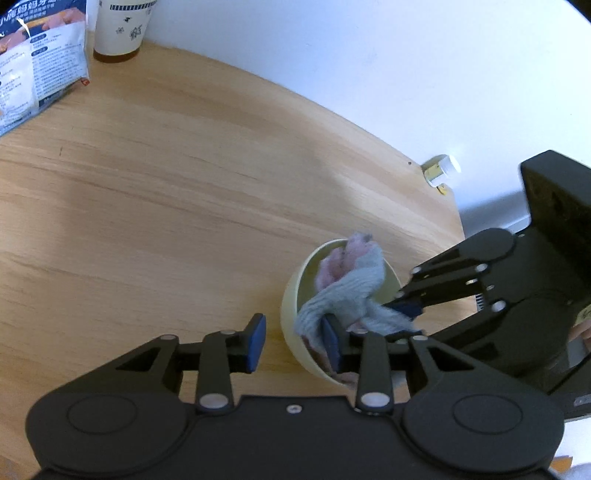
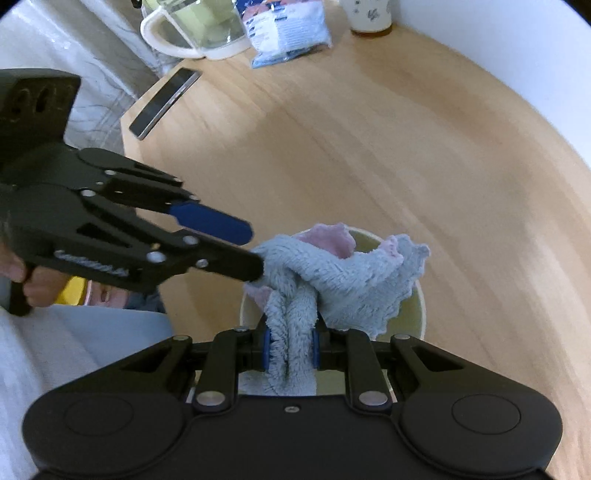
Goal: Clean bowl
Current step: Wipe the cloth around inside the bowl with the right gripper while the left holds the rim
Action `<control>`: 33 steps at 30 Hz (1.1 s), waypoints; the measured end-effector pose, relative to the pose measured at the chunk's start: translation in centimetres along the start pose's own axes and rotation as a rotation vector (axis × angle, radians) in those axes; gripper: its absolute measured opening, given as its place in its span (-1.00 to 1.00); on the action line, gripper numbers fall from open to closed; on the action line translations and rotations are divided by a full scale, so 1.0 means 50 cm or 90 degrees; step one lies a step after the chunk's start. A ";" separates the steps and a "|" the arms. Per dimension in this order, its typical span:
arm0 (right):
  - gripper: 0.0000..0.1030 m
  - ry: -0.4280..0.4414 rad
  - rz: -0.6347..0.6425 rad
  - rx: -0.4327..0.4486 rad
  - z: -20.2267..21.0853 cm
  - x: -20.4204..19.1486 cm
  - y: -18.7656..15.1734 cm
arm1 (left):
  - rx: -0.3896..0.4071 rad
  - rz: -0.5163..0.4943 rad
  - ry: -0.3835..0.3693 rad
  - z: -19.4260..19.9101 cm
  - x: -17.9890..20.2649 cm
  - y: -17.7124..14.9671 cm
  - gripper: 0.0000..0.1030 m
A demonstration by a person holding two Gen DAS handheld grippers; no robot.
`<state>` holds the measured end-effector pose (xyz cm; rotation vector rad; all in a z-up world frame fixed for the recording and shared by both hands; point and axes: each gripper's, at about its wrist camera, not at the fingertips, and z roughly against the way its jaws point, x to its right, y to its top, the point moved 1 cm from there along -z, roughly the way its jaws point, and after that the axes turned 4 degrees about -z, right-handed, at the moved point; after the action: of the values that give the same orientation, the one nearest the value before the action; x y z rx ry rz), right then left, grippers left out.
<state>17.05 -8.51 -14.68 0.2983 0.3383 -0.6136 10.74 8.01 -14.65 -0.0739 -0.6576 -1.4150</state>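
A pale yellow bowl (image 1: 290, 314) (image 2: 415, 314) stands on the wooden table (image 1: 147, 203), stuffed with a fluffy grey and pink cloth (image 1: 354, 284) (image 2: 343, 273). My right gripper (image 2: 291, 350) is shut on a bunched fold of the cloth above the bowl; in the left wrist view it (image 1: 402, 308) reaches in from the right. My left gripper (image 1: 293, 345) (image 2: 253, 251) straddles the bowl's near wall. One pad is inside against the cloth. The other pad (image 1: 256, 343) is outside, with a small gap to the wall.
A blue and white snack bag (image 1: 37, 66) (image 2: 288, 29) and a paper cup (image 1: 118, 29) stand at the table's far side. A phone (image 2: 164, 103) and a glass jug (image 2: 195, 29) sit near the left edge, a small white-capped bottle (image 1: 441, 170) at the right edge. A hand (image 2: 26, 280) holds the left gripper's handle.
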 end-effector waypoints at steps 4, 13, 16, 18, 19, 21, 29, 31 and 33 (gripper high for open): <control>-0.58 -0.018 0.018 -0.023 -0.040 0.001 0.006 | 0.000 0.001 0.002 -0.008 0.008 0.000 -0.37; -0.58 -0.044 0.074 -0.056 -0.094 -0.012 0.018 | 0.010 -0.002 0.027 -0.005 0.015 -0.001 -0.36; -0.58 -0.074 0.084 -0.057 -0.095 -0.017 0.021 | 0.013 0.002 0.050 -0.004 0.014 -0.001 -0.36; -0.57 -0.098 0.094 -0.059 -0.091 -0.026 0.022 | 0.018 0.009 0.056 0.000 0.011 0.000 -0.33; -0.57 -0.105 0.099 -0.058 -0.086 -0.029 0.021 | 0.019 0.011 0.056 0.002 0.010 0.000 -0.32; -0.57 -0.105 0.100 -0.050 -0.066 -0.032 0.020 | 0.022 0.010 0.063 0.006 0.008 0.002 -0.32; -0.48 -0.011 0.032 -0.059 0.005 -0.014 0.027 | -0.001 -0.001 0.090 -0.015 0.014 0.008 -0.44; -0.48 -0.015 0.052 -0.086 -0.012 -0.022 0.028 | -0.005 -0.007 0.095 -0.020 0.015 0.007 -0.53; -0.48 -0.019 0.066 -0.106 -0.032 -0.029 0.031 | -0.009 -0.009 0.096 -0.023 0.013 0.007 -0.53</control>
<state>16.51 -5.99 -15.28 0.1455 0.3405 -0.4845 11.50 6.99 -15.20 0.0261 -0.5245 -1.4239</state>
